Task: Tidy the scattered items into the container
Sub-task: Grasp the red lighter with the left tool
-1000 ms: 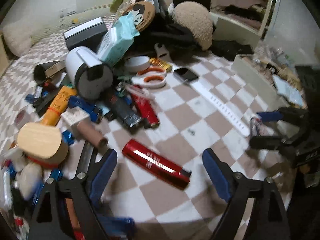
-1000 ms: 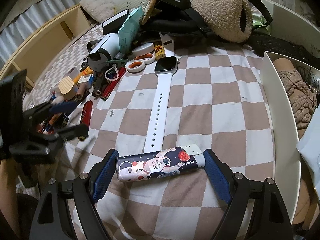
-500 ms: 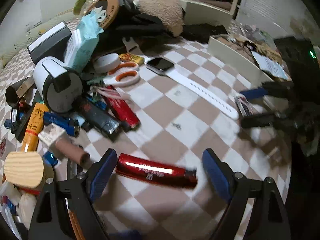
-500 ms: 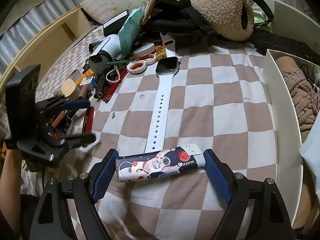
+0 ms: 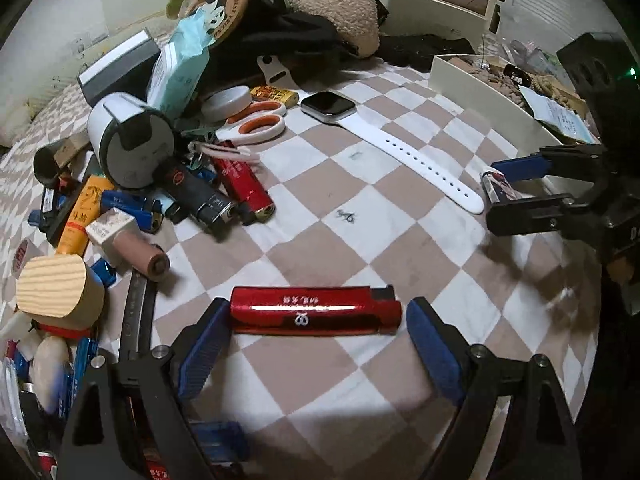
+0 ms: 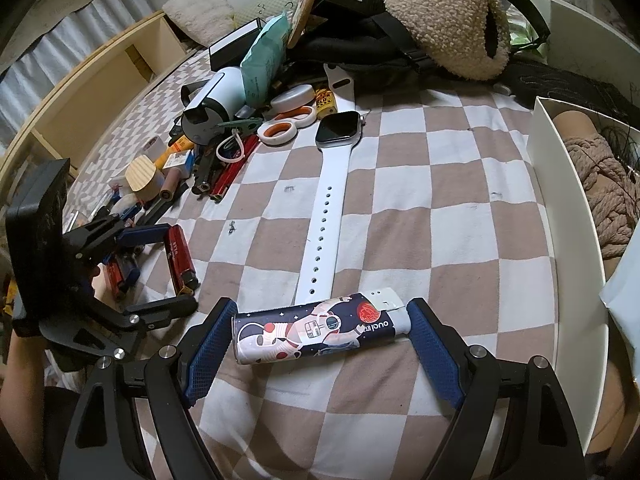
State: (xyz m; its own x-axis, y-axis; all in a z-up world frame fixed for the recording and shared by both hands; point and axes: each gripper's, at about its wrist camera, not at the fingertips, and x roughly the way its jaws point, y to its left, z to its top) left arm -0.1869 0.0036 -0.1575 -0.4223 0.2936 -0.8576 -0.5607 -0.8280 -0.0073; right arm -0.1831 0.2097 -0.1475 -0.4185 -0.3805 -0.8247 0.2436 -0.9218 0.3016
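A red lighter [image 5: 312, 314] lies crosswise on the checked bedcover, and my left gripper [image 5: 317, 322] stands open around it, one blue pad just off each end. My right gripper [image 6: 322, 308] is open in the same way around a lighter printed with an astronaut [image 6: 320, 332], which rests on the cover at the tip of a white watch strap [image 6: 326, 216]. In the right wrist view the left gripper [image 6: 160, 272] shows at the left with the red lighter [image 6: 182, 260] between its fingers. The white container [image 6: 560, 240] stands along the right, with rope inside.
A heap at the back left holds several lighters [image 5: 240, 184], orange-handled scissors [image 5: 256, 120], a white cylinder device [image 5: 128, 140], a teal packet [image 5: 180, 68], a wooden-capped jar [image 5: 56, 292] and tubes. A fleecy hat [image 6: 444, 16] and black bag lie behind. A person's forearm [image 6: 20, 400] shows at lower left.
My left gripper has come down and rolled, so the red lighter, once slanted ahead of it, now lies square between its jaws. The right gripper and its lighter have stayed put.
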